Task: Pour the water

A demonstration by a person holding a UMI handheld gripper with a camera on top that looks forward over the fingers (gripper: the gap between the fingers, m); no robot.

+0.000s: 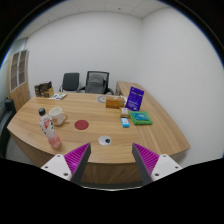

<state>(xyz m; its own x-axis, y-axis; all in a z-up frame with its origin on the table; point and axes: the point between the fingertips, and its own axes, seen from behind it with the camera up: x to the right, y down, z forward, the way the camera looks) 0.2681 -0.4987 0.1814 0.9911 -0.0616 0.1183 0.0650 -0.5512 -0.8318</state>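
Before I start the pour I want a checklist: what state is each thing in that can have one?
gripper: open, fingers holding nothing, short of the table's near edge.
bottle: upright on the table, cap cannot be told.
cup: upright beside the bottle, fill level cannot be told.
red coaster: flat, nothing on it.
office chairs: unoccupied, pushed up to the far side.

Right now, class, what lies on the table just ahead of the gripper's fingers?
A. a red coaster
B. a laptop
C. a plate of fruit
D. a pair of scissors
A: a red coaster lies on the table beyond the open gripper, right of the bottle.
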